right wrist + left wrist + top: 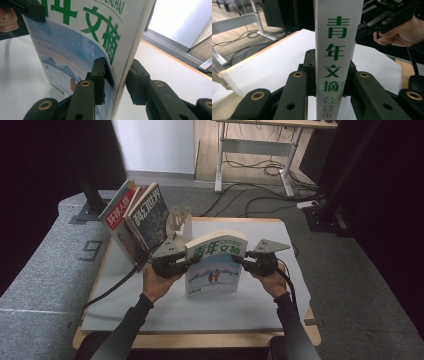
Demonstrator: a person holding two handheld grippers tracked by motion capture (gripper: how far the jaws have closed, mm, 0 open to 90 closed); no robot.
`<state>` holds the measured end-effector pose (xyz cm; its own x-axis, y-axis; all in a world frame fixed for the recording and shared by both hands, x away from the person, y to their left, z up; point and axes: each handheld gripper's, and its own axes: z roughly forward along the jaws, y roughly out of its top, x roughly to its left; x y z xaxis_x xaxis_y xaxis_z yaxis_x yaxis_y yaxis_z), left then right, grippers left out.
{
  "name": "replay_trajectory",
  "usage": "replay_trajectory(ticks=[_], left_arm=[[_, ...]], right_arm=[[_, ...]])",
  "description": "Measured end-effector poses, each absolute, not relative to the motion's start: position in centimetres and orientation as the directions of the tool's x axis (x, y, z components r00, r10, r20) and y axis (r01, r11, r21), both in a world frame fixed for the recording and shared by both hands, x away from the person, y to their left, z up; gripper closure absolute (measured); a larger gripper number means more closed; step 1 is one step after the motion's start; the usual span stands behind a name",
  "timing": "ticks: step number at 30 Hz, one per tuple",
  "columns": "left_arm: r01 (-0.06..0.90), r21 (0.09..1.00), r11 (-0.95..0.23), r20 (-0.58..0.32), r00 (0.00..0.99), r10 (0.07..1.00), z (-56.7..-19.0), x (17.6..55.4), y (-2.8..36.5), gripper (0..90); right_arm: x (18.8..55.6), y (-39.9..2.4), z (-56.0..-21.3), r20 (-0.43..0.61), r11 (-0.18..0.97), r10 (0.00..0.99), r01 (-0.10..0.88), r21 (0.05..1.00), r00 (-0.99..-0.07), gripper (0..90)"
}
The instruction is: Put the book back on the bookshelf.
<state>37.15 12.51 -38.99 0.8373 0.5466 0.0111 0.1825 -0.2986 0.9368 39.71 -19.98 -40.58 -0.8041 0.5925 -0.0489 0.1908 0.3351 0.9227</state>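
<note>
Between both tongs | book point(215, 263) upright | spine clamped left, fore-edge right

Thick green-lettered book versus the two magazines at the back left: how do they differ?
The thick book stands upright mid-table, clamped at its sides by the left gripper and right gripper; the magazines lean tilted at the far left, untouched. The book is far thicker, with a pale snowy cover; the magazines' are darker. All carry Chinese titles.

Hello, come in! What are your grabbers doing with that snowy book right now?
Left hand-held gripper shut on book spine. Right hand-held gripper shut on its opposite edge. Book upright on table. Leaning magazines stand behind-left, apart.
</note>
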Motion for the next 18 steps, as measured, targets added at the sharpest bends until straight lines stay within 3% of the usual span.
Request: replay_trajectory(ticks=[8,18], left_arm=[[0.159,0.940,-0.302,0.049,0.813,0.580,-38.6,37.0,13.4,73.6],[0.210,0.946,-0.247,-0.018,0.795,0.606,-39.5,37.3,15.1,73.7]], right_arm=[[40.7,-18.3,-40.3,-0.051,0.336,0.600,0.193,0.922,-0.799,67.9],[41.2,-17.1,-40.5,-0.038,0.335,0.582,0.196,0.922,-0.812,65.3]])
